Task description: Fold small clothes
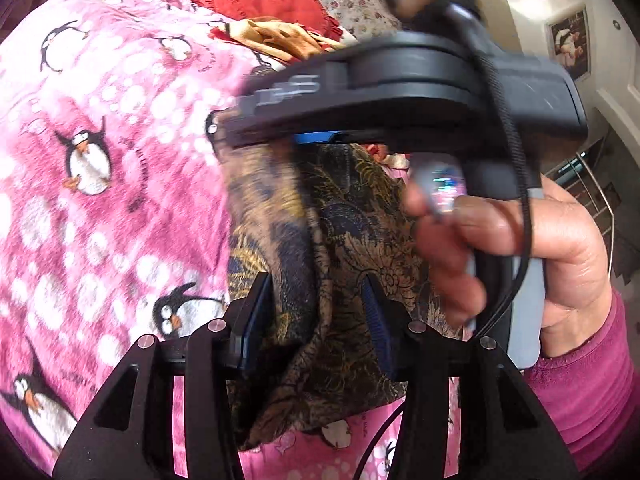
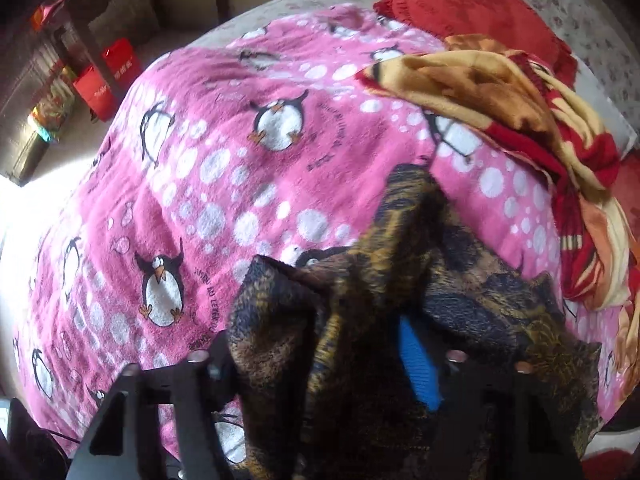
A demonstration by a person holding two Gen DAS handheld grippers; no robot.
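Observation:
A small dark garment with a gold and navy floral print (image 1: pixel 352 240) hangs bunched above the pink penguin blanket (image 1: pixel 120 200). My left gripper (image 1: pixel 316 312) has its blue-padded jaws around a fold of the cloth, with a gap still showing between the pads. My right gripper (image 1: pixel 224 136) crosses the left wrist view from the right, held by a hand, and pinches the garment's upper edge. In the right wrist view the garment (image 2: pixel 360 304) drapes over the right gripper (image 2: pixel 332 360); only its right blue pad (image 2: pixel 418 364) shows, the left one is covered.
The pink penguin blanket (image 2: pixel 208 184) covers the bed. A crumpled yellow and red cloth (image 2: pixel 520 112) and a red cushion (image 2: pixel 472 4) lie at the far side. Red bags (image 2: pixel 108 76) stand on the floor beyond the bed's left edge.

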